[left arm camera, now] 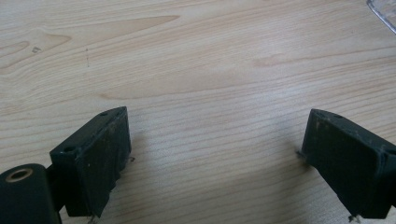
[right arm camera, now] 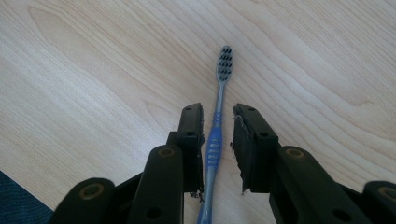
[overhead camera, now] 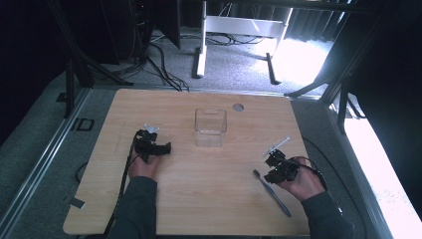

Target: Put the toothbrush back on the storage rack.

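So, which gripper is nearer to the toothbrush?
Right. The right gripper straddles the toothbrush handle, pads not touching. The left gripper rests far across the table.

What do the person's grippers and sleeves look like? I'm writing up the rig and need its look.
Both the left gripper and the right gripper are black, with two blocky, scuffed jaws on arms with brass-ringed holes. A small pale plate tops the left one. A black cable trails from it. The sleeves are dark grey-green.

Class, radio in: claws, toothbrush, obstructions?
Left claw open, empty. Right claw straddling toothbrush handle, not clamped. Toothbrush flat on table. Nothing obstructing.
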`<state>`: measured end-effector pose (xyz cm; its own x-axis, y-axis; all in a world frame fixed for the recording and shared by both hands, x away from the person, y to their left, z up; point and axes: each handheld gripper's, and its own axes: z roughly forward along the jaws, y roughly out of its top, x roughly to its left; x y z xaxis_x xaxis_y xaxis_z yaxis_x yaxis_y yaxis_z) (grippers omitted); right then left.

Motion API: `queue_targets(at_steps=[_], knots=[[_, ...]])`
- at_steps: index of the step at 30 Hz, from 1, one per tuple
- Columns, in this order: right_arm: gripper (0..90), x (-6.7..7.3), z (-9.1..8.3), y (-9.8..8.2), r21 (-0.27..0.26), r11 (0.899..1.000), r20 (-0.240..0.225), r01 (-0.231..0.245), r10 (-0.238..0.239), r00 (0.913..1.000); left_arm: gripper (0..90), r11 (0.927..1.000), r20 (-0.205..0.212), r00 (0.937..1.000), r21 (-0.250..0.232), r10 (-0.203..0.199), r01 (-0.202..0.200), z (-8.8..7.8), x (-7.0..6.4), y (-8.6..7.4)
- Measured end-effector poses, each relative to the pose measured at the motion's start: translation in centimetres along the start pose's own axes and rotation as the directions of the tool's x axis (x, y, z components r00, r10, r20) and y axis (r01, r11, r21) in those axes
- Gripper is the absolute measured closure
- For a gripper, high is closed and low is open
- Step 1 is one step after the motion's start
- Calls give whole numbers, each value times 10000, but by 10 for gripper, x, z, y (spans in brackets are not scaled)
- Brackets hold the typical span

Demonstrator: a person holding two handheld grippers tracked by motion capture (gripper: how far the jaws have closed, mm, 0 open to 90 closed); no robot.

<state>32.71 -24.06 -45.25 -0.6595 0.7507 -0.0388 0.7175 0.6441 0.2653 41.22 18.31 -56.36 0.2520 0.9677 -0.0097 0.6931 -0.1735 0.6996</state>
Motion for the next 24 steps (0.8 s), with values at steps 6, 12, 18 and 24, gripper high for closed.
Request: queue_targets(at_steps=[6,12,18,24], knots=[[725,-1,1,1,100,9999,39,-25,25,10000,82,10000,0,10000,0,-1,1,0,0,0],[731,-1,3,2,243,9997,25,-10,10,10000,82,10000,0,10000,1,-1,1,0,0,0],[737,-1,5,3,333,9994,18,18,-19,10000,82,10000,0,10000,1,0,0,0,0,0],[741,-1,8,4,539,9985,-2,20,-19,10000,82,10000,0,10000,0,0,0,0,0,0]])
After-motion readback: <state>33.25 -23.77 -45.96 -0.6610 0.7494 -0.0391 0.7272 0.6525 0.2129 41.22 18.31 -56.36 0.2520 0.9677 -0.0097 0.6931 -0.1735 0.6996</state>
